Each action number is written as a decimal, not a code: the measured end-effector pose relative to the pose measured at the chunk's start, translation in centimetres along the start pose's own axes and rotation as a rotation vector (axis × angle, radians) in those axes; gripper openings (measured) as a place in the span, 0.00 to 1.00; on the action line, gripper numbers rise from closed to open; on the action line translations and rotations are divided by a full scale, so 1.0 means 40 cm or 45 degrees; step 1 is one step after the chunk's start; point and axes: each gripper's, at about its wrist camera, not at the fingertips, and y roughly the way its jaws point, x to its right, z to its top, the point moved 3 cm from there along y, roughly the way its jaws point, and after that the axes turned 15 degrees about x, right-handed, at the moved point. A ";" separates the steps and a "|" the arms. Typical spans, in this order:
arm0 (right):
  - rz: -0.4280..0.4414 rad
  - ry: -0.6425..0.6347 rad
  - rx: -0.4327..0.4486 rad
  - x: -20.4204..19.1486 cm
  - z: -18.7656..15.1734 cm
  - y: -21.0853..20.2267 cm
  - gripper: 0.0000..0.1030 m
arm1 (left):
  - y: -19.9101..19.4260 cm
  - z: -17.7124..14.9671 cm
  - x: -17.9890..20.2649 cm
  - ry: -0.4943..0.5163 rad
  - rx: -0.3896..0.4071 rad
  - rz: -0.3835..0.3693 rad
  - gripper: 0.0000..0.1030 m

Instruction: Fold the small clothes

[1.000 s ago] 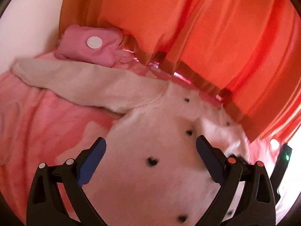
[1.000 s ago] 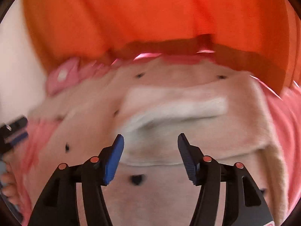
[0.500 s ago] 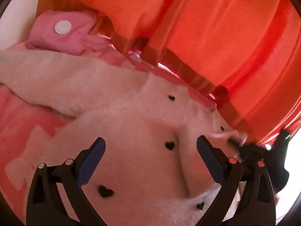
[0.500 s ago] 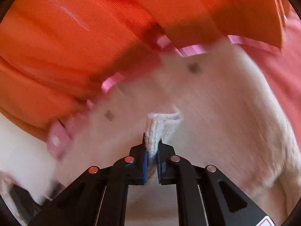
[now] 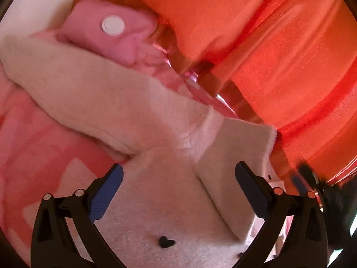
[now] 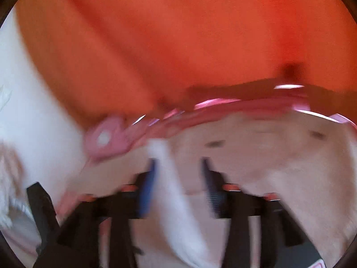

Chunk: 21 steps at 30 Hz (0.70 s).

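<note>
A cream fuzzy sweater (image 5: 156, 212) with small black hearts lies on a pink blanket (image 5: 40, 151). One sleeve (image 5: 89, 93) stretches out to the left. The other sleeve (image 5: 241, 156) lies folded across the body. My left gripper (image 5: 178, 189) is open and empty just above the sweater's chest. The right wrist view is blurred: my right gripper (image 6: 178, 181) has its jaws apart, with the white sleeve cuff (image 6: 169, 178) lying between them against the left finger. The sweater body (image 6: 279, 160) lies ahead of it.
A folded pink garment (image 5: 107, 31) with a white round patch lies at the back left, also in the right wrist view (image 6: 104, 138). An orange curtain (image 5: 267, 44) hangs behind the bed. The right gripper (image 5: 323, 189) shows at the left view's right edge.
My right gripper, shut on the sleeve cuff half a second ago, has opened and swung fast. The sleeve now lies folded across the body. My left gripper moved slightly and stays open.
</note>
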 end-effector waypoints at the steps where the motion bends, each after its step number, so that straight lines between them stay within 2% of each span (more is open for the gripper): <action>1: -0.084 0.011 0.015 0.050 0.000 -0.025 0.58 | 0.010 -0.006 0.006 -0.012 -0.023 -0.016 0.95; 2: -0.193 0.037 0.017 0.122 -0.006 -0.046 0.58 | 0.014 -0.012 0.013 -0.020 -0.037 -0.034 0.95; 4: -0.274 0.157 -0.033 0.210 -0.021 -0.050 0.58 | 0.017 -0.024 0.040 -0.003 -0.044 -0.059 0.95; 6: -0.224 0.222 -0.046 0.211 -0.029 -0.037 0.58 | 0.013 -0.038 0.070 0.048 -0.046 -0.078 0.95; 8: -0.197 0.189 -0.064 0.186 -0.027 -0.019 0.58 | 0.012 -0.046 0.091 0.079 -0.052 -0.104 0.95; 11: -0.317 0.086 -0.060 0.185 -0.017 -0.032 0.58 | 0.035 -0.056 0.148 0.090 -0.098 -0.190 0.95; 13: -0.349 0.104 -0.056 0.202 -0.024 -0.034 0.58 | 0.038 -0.075 0.177 0.129 -0.121 -0.204 0.95; 15: -0.251 0.178 -0.106 0.199 -0.042 -0.019 0.58 | 0.031 -0.097 0.195 0.179 -0.108 -0.155 0.95; 16: -0.156 0.207 -0.144 0.175 -0.051 0.002 0.58 | 0.026 -0.099 0.199 0.189 -0.095 -0.128 0.95; 17: -0.100 0.208 -0.167 0.172 -0.064 0.001 0.58 | 0.019 -0.096 0.202 0.188 -0.075 -0.113 0.95; 21: 0.108 0.117 -0.322 0.038 -0.109 0.128 0.58 | -0.033 -0.036 0.168 0.204 0.064 -0.044 0.95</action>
